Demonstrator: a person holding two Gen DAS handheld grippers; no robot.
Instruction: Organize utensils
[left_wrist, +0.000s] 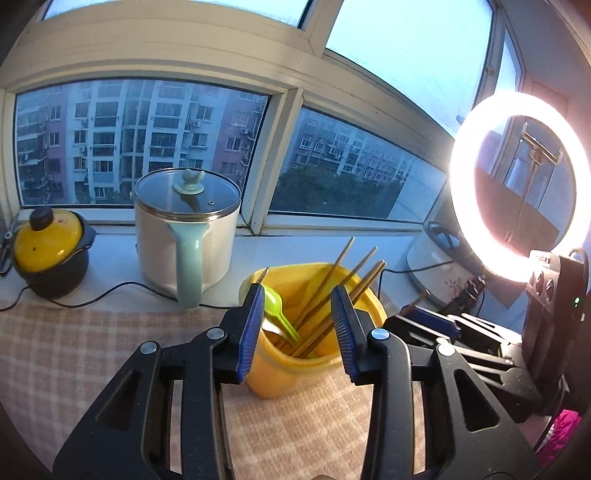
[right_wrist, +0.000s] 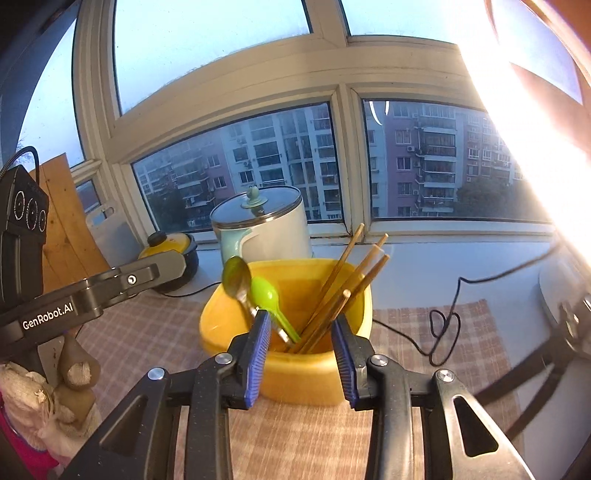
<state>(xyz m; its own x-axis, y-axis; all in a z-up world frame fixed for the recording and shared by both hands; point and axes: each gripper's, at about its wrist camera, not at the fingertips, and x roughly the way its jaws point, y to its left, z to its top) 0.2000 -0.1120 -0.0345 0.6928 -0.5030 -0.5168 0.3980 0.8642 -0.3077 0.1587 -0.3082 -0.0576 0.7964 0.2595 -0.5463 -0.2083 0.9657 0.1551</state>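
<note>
- The yellow container (right_wrist: 286, 373) stands on the checked cloth of the bench (left_wrist: 92, 354), just beyond both tools. It holds the wooden chopsticks (right_wrist: 354, 273), which lean to the right, a green plastic spoon (right_wrist: 266, 295) and a metal spoon (right_wrist: 236, 277), which lean to the left.
- The left gripper (left_wrist: 298, 325) has its fingers spread with nothing between the pads. The container only shows through the gap behind them.
- The right gripper (right_wrist: 301, 341) is likewise spread and empty, poised over the container's near rim.
- By my reading, the utensils are already gathered and both tools have let go. The sensible step is to draw straight back and slightly up, so that no pad catches a chopstick end or tips the container.
- If another piece remains to be sorted, approach the handle tips from above, not from the side.
- Far behind on the sill stand a white electric pot (left_wrist: 186, 236) with a glass lid and a small yellow-lidded pot (left_wrist: 51, 251). Both are well apart from the work.
- A black cable (right_wrist: 443, 321) trails on the cloth to the right, and a ring light (left_wrist: 517, 184) glares there. The glare may hide anything lying on that side.
- The two tools sit close together, so they should be moved one at a time.
</note>
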